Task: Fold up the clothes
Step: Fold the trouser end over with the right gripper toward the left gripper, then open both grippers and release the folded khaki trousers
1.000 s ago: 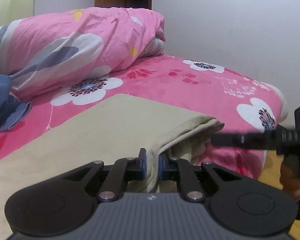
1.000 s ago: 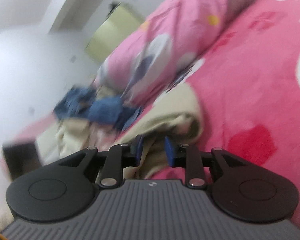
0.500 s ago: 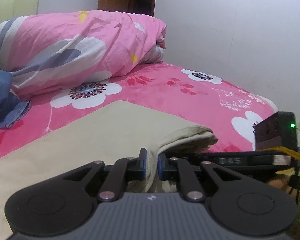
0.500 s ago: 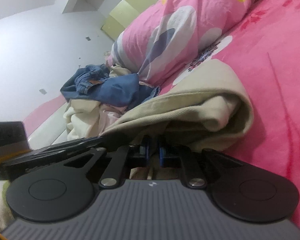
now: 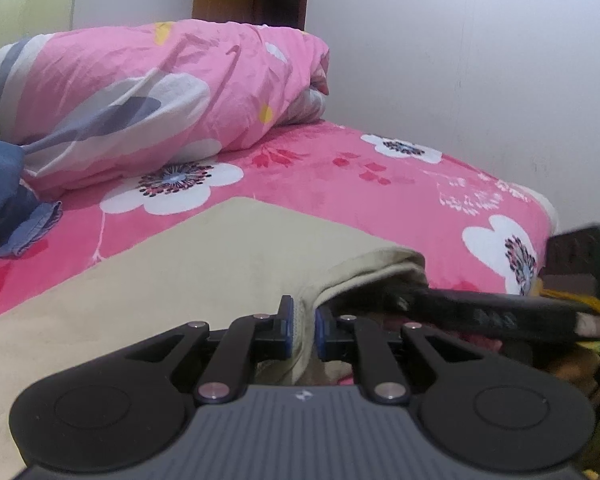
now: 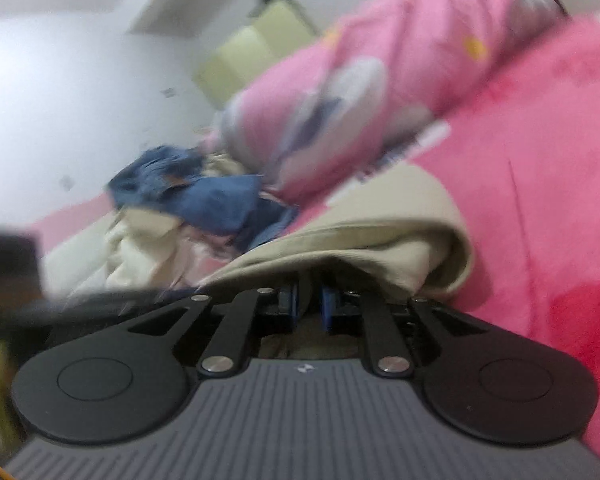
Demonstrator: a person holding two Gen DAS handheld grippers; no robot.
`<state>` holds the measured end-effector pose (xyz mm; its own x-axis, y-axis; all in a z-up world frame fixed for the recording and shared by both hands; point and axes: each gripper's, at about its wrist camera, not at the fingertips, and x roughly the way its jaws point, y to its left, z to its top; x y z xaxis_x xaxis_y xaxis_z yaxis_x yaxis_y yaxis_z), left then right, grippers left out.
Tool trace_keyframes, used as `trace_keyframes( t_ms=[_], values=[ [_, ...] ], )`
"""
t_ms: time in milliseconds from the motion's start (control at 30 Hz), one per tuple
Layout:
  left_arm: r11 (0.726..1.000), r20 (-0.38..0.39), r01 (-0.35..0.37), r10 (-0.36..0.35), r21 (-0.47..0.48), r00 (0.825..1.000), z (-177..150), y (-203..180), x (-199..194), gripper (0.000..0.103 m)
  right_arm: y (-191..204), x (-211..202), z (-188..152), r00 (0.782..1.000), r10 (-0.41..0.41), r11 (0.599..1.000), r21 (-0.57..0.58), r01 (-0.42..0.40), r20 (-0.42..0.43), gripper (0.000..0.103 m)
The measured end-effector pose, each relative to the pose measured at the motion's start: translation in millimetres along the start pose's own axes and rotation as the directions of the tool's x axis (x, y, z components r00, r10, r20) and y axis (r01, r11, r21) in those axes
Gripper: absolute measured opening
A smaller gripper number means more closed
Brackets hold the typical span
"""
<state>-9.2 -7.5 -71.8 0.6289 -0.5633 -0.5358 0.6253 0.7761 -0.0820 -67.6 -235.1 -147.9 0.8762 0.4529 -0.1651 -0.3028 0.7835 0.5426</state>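
Observation:
A beige garment (image 5: 204,280) lies spread on the pink floral bed (image 5: 340,176), its right corner folded over into a thick roll (image 5: 380,268). My left gripper (image 5: 304,322) is shut on the garment's near edge, with cloth pinched between the blue pads. My right gripper shows there as a black bar (image 5: 500,312) reaching in under the rolled corner. In the blurred right wrist view, my right gripper (image 6: 310,304) sits under the same beige fold (image 6: 380,236), its pads close together with cloth between them. The left gripper appears there as a dark bar (image 6: 100,300) at the left.
A rolled pink floral duvet (image 5: 140,100) lies along the back of the bed. Blue denim (image 6: 204,196) and pale clothes (image 6: 140,252) are piled at the left. A white wall (image 5: 460,60) runs behind; the bed's right edge (image 5: 548,216) is close.
My right gripper came in from the right, slid under the rolled corner and shut on it. Its view has since tilted and blurred. The left gripper kept its hold and lifted slightly.

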Motion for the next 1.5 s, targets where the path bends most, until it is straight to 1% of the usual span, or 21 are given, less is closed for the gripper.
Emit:
trace_keyframes(
  t_ms=[133, 233, 300, 433, 533, 633, 700, 767, 833, 900, 933, 967, 1067, 1167, 1233, 1267, 1333, 1400, 1433, 1467, 1500],
  values=[
    [1.0, -0.001, 0.006, -0.006, -0.012, 1.0, 2, 1, 0, 0.011, 7, 19, -3, 0.992, 0.081, 0.995, -0.056, -0.087, -0.101, 0.008],
    [1.0, 0.0, 0.009, -0.009, -0.009, 1.0, 4, 2, -2, 0.011, 10, 40, -7, 0.989, 0.068, 0.994, -0.071, -0.078, -0.133, 0.008],
    [1.0, 0.001, 0.014, -0.014, -0.011, 1.0, 4, 3, -2, 0.011, 7, 49, -5, 0.99, 0.063, 0.997, -0.034, -0.068, -0.129, 0.008],
    [1.0, -0.005, 0.027, -0.028, -0.015, 1.0, -1, 5, 0, 0.011, -10, 56, -8, 0.99, 0.093, 0.983, 0.169, -0.074, -0.106, 0.007],
    [1.0, -0.018, 0.027, -0.026, 0.009, 0.999, -6, 3, 6, 0.011, -12, 49, -5, 0.991, 0.088, 0.976, 0.206, -0.065, -0.105, 0.008],
    [1.0, -0.036, 0.022, -0.022, 0.006, 0.999, -13, 3, 12, 0.011, -6, 20, 0, 0.997, 0.031, 0.992, 0.128, -0.021, -0.075, 0.011],
    [1.0, -0.036, 0.026, -0.026, -0.001, 0.999, -13, 5, 12, 0.011, 1, 1, 3, 0.997, -0.057, 0.998, 0.007, 0.057, -0.05, 0.011],
    [1.0, -0.042, 0.026, -0.026, 0.011, 0.999, -13, 3, 12, 0.012, 7, -14, 8, 0.982, -0.191, 0.972, -0.142, 0.188, -0.01, 0.008],
    [0.998, -0.054, 0.015, -0.012, 0.054, 0.998, -12, -3, 13, 0.014, 7, -22, 14, 0.968, -0.252, 0.947, -0.209, 0.245, -0.004, 0.0],
    [0.99, -0.065, -0.021, 0.031, 0.139, 0.997, -13, -15, 16, 0.015, 6, -28, 19, 0.954, -0.3, 0.92, -0.265, 0.289, -0.002, 0.0],
    [0.98, -0.067, -0.042, 0.056, 0.196, 0.996, -14, -23, 17, 0.015, 7, -31, 20, 0.948, -0.319, 0.908, -0.289, 0.304, -0.005, 0.0],
    [0.966, -0.068, -0.063, 0.082, 0.252, 0.994, -16, -30, 18, 0.015, 9, -34, 20, 0.942, -0.335, 0.896, -0.313, 0.315, -0.009, 0.005],
    [0.929, -0.061, -0.09, 0.119, 0.36, 0.991, -21, -44, 19, 0.02, 3, -49, 27, 0.933, -0.359, 0.892, -0.301, 0.338, -0.016, 0.005],
    [0.898, -0.054, -0.108, 0.144, 0.426, 0.988, -26, -54, 20, 0.021, 2, -58, 30, 0.952, -0.304, 0.901, -0.331, 0.282, -0.018, 0.012],
    [0.892, -0.051, -0.115, 0.152, 0.438, 0.987, -27, -56, 20, 0.021, 11, -47, 25, 0.957, -0.287, 0.861, -0.447, 0.242, -0.035, 0.033],
    [0.891, -0.05, -0.118, 0.155, 0.439, 0.987, -26, -56, 20, 0.021, 15, -41, 22, 0.959, -0.281, 0.835, -0.505, 0.221, -0.045, 0.039],
    [0.888, -0.042, -0.125, 0.16, 0.442, 0.986, -26, -59, 19, 0.021, 20, -27, 18, 0.95, -0.31, 0.759, -0.615, 0.215, -0.05, 0.048],
    [0.882, -0.033, -0.129, 0.162, 0.453, 0.986, -26, -61, 17, 0.021, 23, -14, 15, 0.943, -0.331, 0.676, -0.708, 0.204, -0.045, 0.048],
    [0.875, -0.026, -0.134, 0.165, 0.465, 0.986, -27, -63, 16, 0.02, 22, -12, 15, 0.945, -0.324, 0.653, -0.735, 0.184, -0.051, 0.046],
    [0.866, -0.022, -0.136, 0.167, 0.481, 0.986, -29, -65, 15, 0.02, 20, -12, 15, 0.947, -0.316, 0.634, -0.757, 0.161, -0.063, 0.037],
    [0.853, -0.017, -0.138, 0.169, 0.503, 0.985, -30, -68, 15, 0.02, 18, -11, 15, 0.949, -0.308, 0.614, -0.777, 0.138, -0.074, 0.023]
  ],
)
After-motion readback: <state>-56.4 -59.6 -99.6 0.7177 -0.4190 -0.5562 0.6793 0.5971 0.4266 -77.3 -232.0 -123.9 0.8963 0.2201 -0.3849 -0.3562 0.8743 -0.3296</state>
